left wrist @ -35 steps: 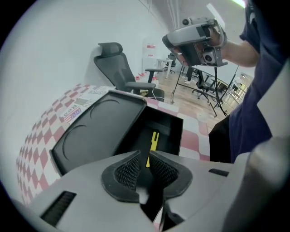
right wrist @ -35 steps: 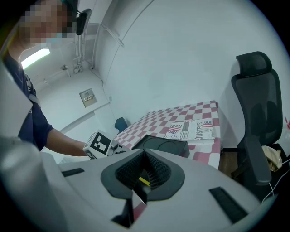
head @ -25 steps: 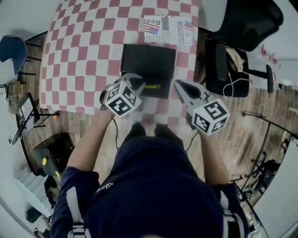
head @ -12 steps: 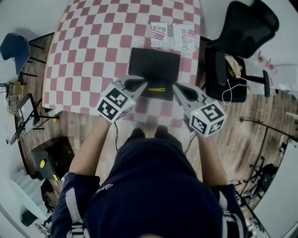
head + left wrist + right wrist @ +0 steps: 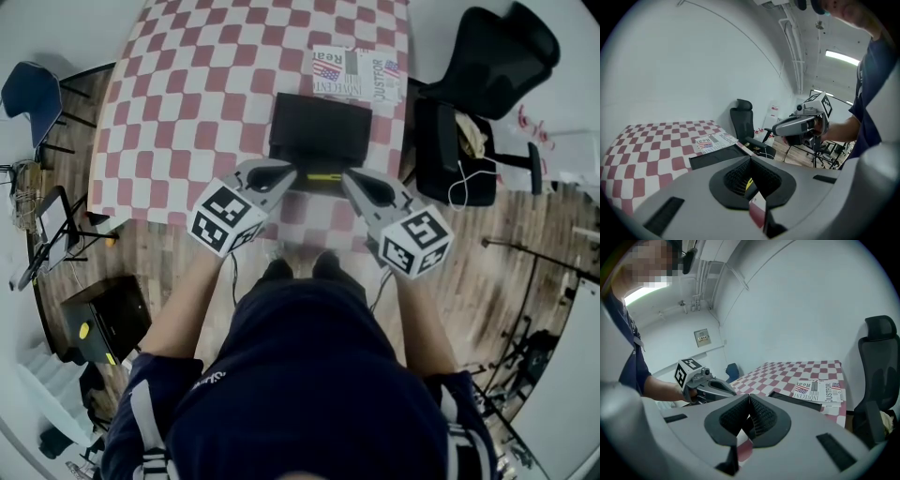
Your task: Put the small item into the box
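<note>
A black box [image 5: 320, 130] lies on the red-and-white checked table [image 5: 187, 112]. A small yellow item [image 5: 322, 176] rests at the box's near edge. My left gripper [image 5: 290, 172] is just left of the item and my right gripper [image 5: 348, 178] just right of it, tips facing each other. In the left gripper view the jaws [image 5: 750, 160] meet at their tips, and a yellow sliver [image 5: 749, 183] shows through the gap behind them. The right gripper [image 5: 749, 399] also has its tips together with nothing between them. The box shows in both gripper views [image 5: 717, 158] [image 5: 797, 399].
A folded newspaper [image 5: 356, 75] lies just beyond the box. A black office chair [image 5: 497, 47] stands off the table's right side, with a dark bag and cable [image 5: 459, 155] beside it. The near table edge runs right under both grippers.
Both grippers have moved forward and inward toward the box's near edge, closing in on the yellow item from each side. The jaws look the same.
</note>
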Available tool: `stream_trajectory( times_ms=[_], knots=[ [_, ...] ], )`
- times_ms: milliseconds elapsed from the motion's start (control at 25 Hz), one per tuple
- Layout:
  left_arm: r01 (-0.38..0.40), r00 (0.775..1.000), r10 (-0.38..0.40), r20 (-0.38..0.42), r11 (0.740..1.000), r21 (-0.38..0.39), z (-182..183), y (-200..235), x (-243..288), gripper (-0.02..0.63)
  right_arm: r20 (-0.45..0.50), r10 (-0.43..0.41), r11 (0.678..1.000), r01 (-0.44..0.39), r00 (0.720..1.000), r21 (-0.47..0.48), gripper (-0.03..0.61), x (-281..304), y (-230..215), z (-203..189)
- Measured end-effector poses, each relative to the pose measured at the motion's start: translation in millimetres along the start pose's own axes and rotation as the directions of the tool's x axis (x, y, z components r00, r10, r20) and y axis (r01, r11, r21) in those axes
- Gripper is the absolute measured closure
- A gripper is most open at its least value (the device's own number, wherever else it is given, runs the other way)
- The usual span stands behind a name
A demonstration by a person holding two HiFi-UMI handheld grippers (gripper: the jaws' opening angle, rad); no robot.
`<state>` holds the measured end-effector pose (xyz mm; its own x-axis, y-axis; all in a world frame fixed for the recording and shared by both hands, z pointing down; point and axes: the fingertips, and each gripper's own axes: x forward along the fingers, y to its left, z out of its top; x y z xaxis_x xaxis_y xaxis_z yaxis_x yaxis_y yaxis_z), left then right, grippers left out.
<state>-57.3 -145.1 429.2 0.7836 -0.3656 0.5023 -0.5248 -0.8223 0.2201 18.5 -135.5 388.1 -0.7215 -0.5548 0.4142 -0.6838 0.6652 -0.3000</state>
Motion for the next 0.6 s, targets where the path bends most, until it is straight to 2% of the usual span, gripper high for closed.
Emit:
stream_trajectory(
  times_ms=[240,600],
  knots=[
    [0.019,0.997,-0.015,0.071,0.998,-0.067,-8.1,-11.1,-7.7,0.582,-0.010,0.019,1.000,-0.019,1.000,-0.021,0.563,5.9,14.4,-3.8],
    [-0.014,0.996,0.020,0.089,0.997,-0.073,-7.4,-9.7,-15.7,0.583,-0.025,0.027,0.998,-0.028,0.999,-0.056,0.563,7.1,22.9,-2.0]
  ],
)
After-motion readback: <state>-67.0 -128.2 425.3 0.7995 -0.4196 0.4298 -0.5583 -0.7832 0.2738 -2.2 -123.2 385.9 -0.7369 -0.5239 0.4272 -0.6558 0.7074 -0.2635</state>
